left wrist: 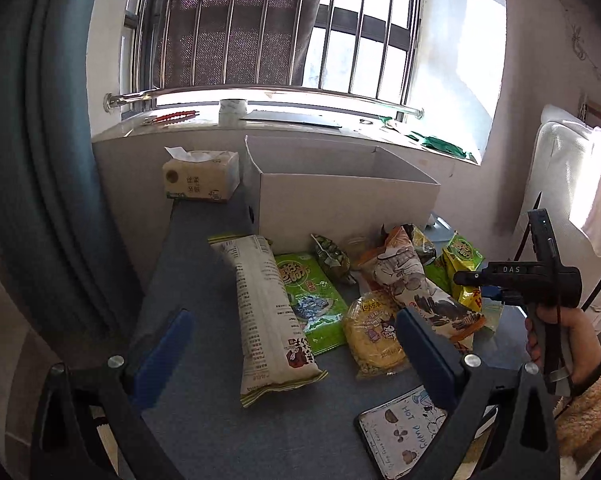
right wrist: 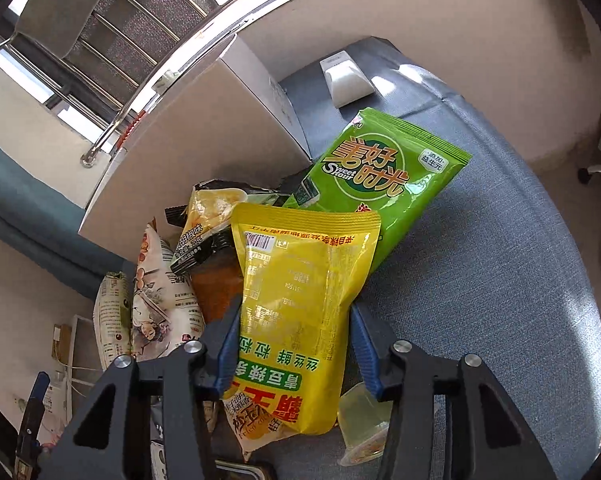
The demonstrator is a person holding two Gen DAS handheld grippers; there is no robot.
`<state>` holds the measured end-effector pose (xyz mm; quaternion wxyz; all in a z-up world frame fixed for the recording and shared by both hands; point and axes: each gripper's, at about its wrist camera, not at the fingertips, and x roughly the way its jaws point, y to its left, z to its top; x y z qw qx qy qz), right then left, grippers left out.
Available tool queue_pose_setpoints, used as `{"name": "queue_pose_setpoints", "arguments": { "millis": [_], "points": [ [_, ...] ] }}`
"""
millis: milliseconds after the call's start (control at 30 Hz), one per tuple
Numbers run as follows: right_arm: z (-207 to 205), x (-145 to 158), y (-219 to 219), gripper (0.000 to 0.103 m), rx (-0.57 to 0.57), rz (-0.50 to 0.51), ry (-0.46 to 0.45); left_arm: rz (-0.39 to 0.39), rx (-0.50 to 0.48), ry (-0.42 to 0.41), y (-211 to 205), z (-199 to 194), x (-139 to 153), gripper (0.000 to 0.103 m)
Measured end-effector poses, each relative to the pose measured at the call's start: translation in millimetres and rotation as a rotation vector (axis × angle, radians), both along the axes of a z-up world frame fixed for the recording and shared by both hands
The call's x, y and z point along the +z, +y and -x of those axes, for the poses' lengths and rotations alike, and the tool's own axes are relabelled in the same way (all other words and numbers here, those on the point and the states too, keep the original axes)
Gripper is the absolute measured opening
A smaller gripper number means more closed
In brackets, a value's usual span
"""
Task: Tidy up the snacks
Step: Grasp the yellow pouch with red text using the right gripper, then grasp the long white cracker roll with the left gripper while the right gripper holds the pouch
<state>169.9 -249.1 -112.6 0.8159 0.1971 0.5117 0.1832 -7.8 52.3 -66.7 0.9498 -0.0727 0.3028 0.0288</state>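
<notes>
Blue tabletop (right wrist: 480, 280), bare beside yellow pouch (right wrist: 300, 300).

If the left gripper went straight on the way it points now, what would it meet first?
Probably the long cream snack packet lying between the left gripper fingers' line, on the grey tabletop; the flat green packet lies just beyond. Depth is uncertain.

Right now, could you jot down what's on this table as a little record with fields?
Surface: blue-grey cloth table
Container: open white cardboard box, by the window
Snacks: loose pile in front of the box
Right tongs: shut on a yellow snack pouch
Under the pouch: green Sweet Hour bag
Left tongs: open, over a long white snack pack
Also there: tissue pack
</notes>
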Motion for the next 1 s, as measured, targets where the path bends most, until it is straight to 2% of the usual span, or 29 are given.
{"name": "queue_pose_setpoints", "arguments": {
  "millis": [100,300,400,567,733,900,933,967,1000],
  "points": [
    [7.5,9.0,-3.7,0.039,0.000,0.010,-0.045,0.013,0.005,0.014,3.9,-2.8,-5.6,0.103],
    [18.4,32.2,-5.2,0.037,0.017,-0.032,-0.105,0.054,0.022,0.054,12.6,-12.3,-18.1,0.103],
    [14.9,27.6,-4.6,0.037,0.031,-0.047,-0.089,0.100,0.019,0.067,16.6,-15.7,-21.7,0.103],
    [22.4,45.5,-5.3,0.037,0.044,-0.062,-0.170,0.091,0.030,0.083,21.2,-22.8,-26.1,0.103],
    [36.2,72.9,-2.5,0.037,0.068,-0.086,-0.241,0.158,0.039,0.164,30.4,-56.9,-43.9,0.103],
    [53.5,84.2,0.9,0.037,0.092,-0.086,-0.277,0.142,0.076,0.270,37.2,-106.9,-66.1,0.102],
    [55.0,84.4,1.5,0.037,0.097,-0.084,-0.276,0.131,0.073,0.292,38.3,-116.4,-72.3,0.097],
    [55.8,83.5,1.2,0.037,0.100,-0.084,-0.273,0.114,0.085,0.313,39.1,-122.3,-76.9,0.064],
    [56.8,82.8,0.8,0.037,0.101,-0.084,-0.271,0.110,0.073,0.320,39.1,-125.0,-79.9,0.045]
  ]
}}
